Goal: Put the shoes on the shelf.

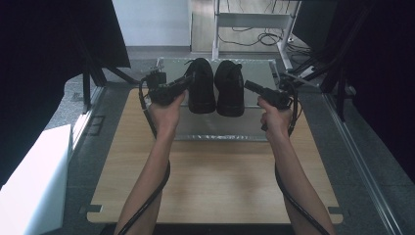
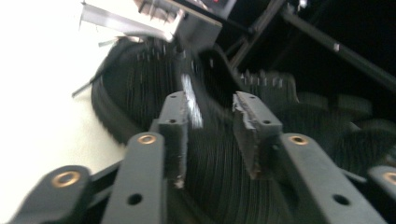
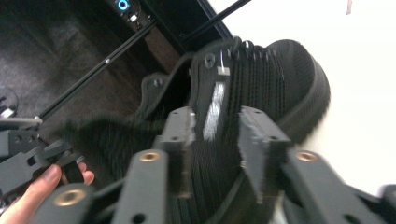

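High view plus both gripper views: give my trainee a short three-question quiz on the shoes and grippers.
1. How many black shoes sit on the metal tray?
2. True or false: the left gripper reaches the left shoe from its outer side.
3. Which shoe does the right gripper point at: A the left shoe, B the right shoe?

Key: 1. two; 2. true; 3. B

Wooden table (image 1: 215,181) on grey floor (image 1: 83,147), black curtains (image 1: 39,58), white frame (image 1: 249,22) behind.
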{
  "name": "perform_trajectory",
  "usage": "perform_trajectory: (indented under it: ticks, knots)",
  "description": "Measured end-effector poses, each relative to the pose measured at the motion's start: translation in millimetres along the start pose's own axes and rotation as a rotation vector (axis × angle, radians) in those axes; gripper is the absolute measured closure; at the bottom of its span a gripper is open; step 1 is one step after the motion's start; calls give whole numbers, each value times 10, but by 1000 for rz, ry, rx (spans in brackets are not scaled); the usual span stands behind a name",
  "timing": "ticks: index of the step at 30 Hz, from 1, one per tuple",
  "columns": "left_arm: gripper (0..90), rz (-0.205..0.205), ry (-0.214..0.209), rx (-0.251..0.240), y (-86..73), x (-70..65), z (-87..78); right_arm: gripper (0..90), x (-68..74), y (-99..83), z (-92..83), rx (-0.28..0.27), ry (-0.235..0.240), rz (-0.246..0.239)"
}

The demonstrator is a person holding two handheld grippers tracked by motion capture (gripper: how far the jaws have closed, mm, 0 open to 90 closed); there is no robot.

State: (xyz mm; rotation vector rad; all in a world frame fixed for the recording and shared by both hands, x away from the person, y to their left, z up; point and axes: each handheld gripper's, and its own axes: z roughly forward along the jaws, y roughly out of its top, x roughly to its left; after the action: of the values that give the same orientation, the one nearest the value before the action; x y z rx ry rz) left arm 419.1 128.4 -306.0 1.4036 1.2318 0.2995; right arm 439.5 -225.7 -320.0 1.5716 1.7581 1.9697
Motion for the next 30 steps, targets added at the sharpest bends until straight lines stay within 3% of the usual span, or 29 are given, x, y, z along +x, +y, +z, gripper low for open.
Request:
perform_trajectory:
  ticks: [4,7,11,15,18,23,26,30]
  knots:
    - [793,1,-17,8,-125,39,-116,791,-39,-161,-140,-6,-8,2]
    - [859,23,-37,24,-262,19,-195,842,-40,-269,-241,-10,13,6]
    - [892,22,-86,44,-431,-18,-236,887,5,-423,-326,6,57,10]
    - [894,26,-104,52,-556,-53,-259,898,64,-544,-377,25,81,-6]
    - [895,40,-96,52,-617,-58,-266,899,84,-617,-371,43,89,-21]
    - [895,37,-75,78,-702,-6,-187,899,68,-731,-261,77,58,-53]
    - [894,18,-81,70,-704,37,-148,900,31,-766,-211,68,60,-40]
    - [895,27,-63,72,-673,50,-111,900,32,-761,-169,59,48,-44]
